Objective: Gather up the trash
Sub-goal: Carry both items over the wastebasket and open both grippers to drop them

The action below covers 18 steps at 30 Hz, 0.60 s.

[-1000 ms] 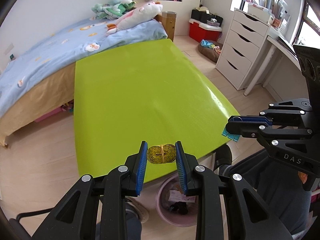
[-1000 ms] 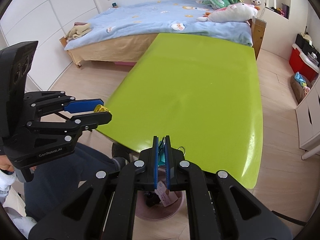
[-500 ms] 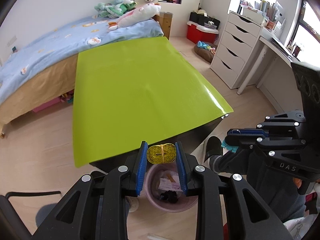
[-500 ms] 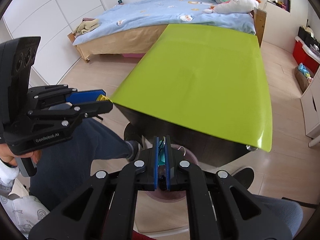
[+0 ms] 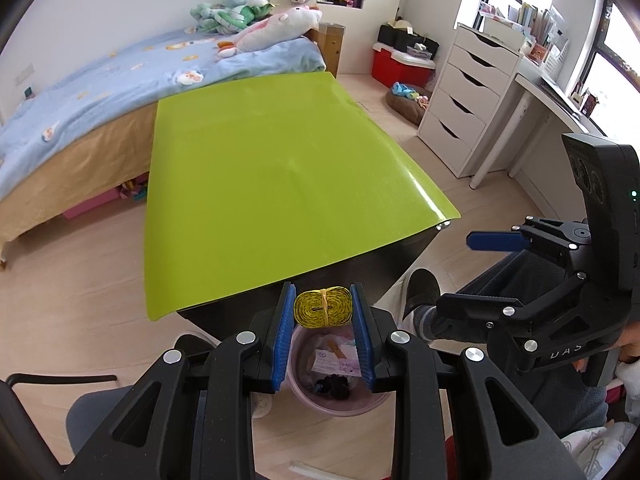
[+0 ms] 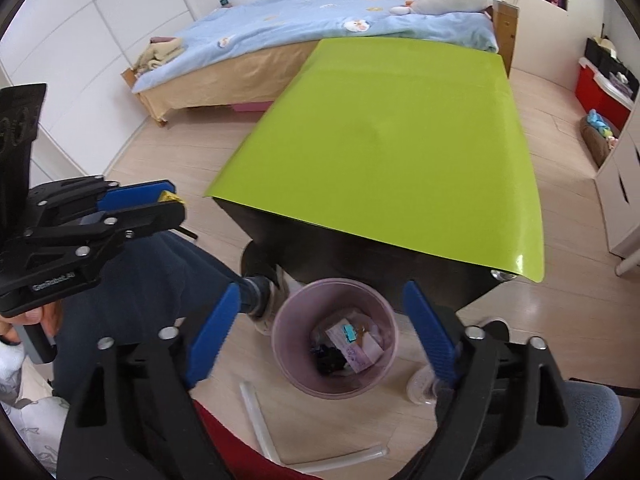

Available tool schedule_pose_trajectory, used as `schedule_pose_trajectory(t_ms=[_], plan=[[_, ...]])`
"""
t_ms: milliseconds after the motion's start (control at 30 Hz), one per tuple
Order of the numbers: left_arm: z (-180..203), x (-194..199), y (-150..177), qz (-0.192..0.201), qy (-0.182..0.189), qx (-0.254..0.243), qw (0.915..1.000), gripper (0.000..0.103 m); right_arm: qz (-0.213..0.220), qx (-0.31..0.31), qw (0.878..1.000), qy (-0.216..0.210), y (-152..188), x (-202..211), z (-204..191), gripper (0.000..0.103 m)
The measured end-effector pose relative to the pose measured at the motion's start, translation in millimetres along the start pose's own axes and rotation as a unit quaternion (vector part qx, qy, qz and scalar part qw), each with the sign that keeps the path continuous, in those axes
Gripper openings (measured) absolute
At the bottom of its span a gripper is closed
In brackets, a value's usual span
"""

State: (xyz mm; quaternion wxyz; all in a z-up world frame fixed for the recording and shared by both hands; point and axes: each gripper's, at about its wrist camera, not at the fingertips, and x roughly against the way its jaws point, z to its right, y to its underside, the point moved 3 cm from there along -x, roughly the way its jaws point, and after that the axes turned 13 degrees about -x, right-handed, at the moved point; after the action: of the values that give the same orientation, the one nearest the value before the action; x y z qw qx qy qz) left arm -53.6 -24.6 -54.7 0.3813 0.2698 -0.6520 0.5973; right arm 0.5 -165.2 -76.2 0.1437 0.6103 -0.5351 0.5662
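Two grippers over the bin (image 6: 335, 336): left fingers (image 5: 285, 328) clamp yellow roll (image 5: 323, 307), right fingers (image 6: 428, 332) opening, empty.

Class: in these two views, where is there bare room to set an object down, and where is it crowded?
Free: the whole green tabletop, bordered by the bed. Crowded: the pink bin below its near edge, full of trash, with the left gripper clamping a yellow roll.

"DAS" on the right tool (image 5: 496, 272) body, "GenRobot.AI" on the left tool (image 6: 160, 210) body

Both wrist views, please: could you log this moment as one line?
left gripper: shut on yellow bundle | right gripper: opening, nothing between jaws | pink bin: below both, holds trash
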Motion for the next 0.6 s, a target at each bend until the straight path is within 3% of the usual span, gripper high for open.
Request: schedule_pose_trajectory(t_ms=[600], plan=[[19.4,-1.4,-2.0,0.001,0.030,-0.027,0.9992,0.028,0.035,-0.022,0.999,0.033,-9.8,29.8,17.6,0.092]])
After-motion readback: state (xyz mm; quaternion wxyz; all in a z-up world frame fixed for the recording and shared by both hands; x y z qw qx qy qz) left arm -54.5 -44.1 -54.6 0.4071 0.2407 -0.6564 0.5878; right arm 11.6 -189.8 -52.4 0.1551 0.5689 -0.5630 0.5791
